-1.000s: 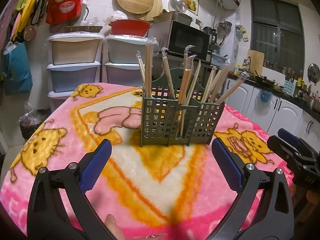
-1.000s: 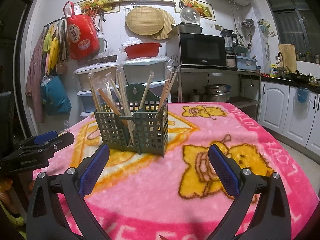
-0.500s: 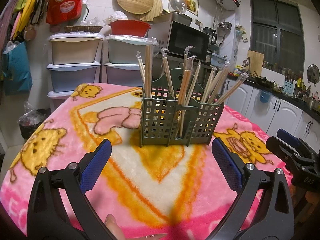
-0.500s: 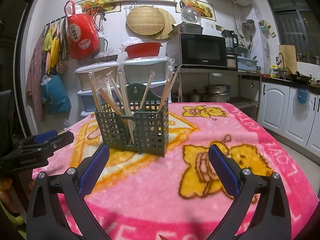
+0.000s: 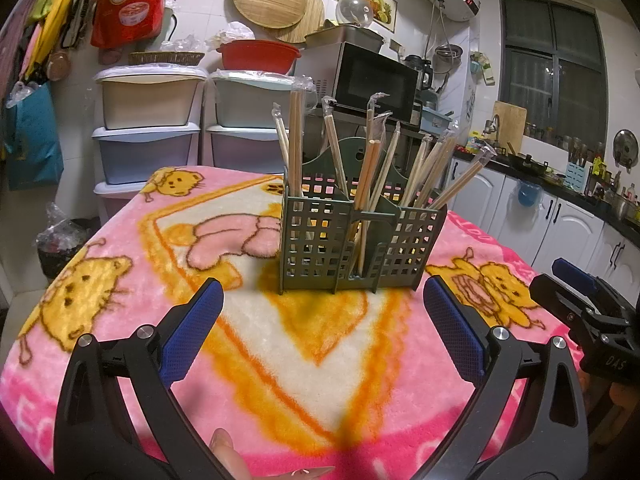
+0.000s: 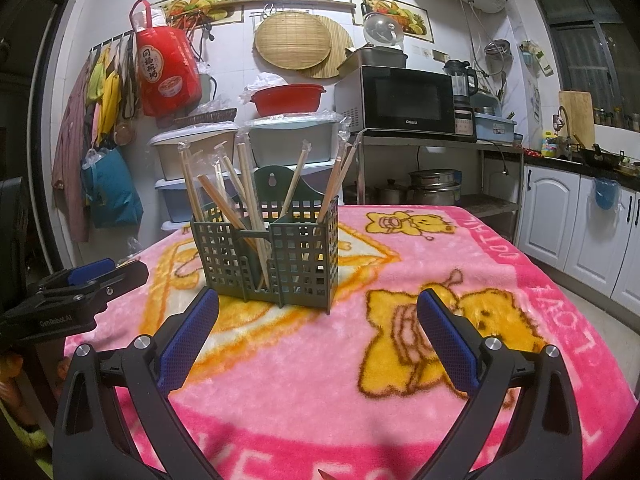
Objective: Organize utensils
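A dark green lattice utensil caddy [image 5: 354, 240] stands upright near the middle of a tabletop covered by a pink cartoon-bear blanket [image 5: 312, 344], holding many wrapped wooden chopsticks [image 5: 372, 172] that lean outward in its compartments. The left tongs [image 5: 322, 312] hover low over the blanket in front of the caddy, blue-padded jaws spread wide and gripping nothing; the caddy sits well apart, centred between the pads. The left wrist view alone shows a fingertip with a pale nail [image 5: 224, 440] at the bottom edge, and the right tongs [image 5: 576, 300] entering from the right side. The right wrist view shows the right tongs [image 6: 318, 316] likewise spread wide and empty, with the caddy [image 6: 266, 252] ahead and toward their left pad, and the left tongs [image 6: 86, 280] at the left edge. A microwave [image 6: 400, 98] and stacked storage drawers [image 5: 148, 120] stand behind
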The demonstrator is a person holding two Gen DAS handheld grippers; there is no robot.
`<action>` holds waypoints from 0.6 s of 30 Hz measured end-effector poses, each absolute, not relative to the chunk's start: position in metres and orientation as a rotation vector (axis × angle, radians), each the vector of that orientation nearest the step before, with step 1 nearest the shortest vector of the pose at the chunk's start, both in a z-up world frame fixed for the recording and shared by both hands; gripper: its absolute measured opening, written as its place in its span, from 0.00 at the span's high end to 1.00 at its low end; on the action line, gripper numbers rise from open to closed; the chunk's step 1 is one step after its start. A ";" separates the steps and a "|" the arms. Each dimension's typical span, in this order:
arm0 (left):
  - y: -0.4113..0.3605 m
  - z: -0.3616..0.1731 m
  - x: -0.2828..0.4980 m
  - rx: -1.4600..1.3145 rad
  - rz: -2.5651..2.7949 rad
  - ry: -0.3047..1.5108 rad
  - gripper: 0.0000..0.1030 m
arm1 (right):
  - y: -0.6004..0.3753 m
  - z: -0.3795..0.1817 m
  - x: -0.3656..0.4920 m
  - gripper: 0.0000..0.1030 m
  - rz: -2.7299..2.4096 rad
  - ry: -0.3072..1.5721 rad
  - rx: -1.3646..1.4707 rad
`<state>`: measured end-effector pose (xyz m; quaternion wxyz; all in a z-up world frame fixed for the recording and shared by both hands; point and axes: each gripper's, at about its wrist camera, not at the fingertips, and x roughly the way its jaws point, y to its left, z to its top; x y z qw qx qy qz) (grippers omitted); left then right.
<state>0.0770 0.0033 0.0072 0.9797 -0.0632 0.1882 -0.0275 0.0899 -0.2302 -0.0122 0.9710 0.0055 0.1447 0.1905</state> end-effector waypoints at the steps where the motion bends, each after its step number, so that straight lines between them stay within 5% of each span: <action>1: 0.004 0.007 0.077 -0.126 -0.054 0.380 0.10 | -0.230 -0.012 0.090 0.06 0.385 0.293 0.011; 18: 0.001 0.007 0.077 -0.127 -0.068 0.384 0.10 | -0.230 -0.012 0.090 0.06 0.383 0.294 0.009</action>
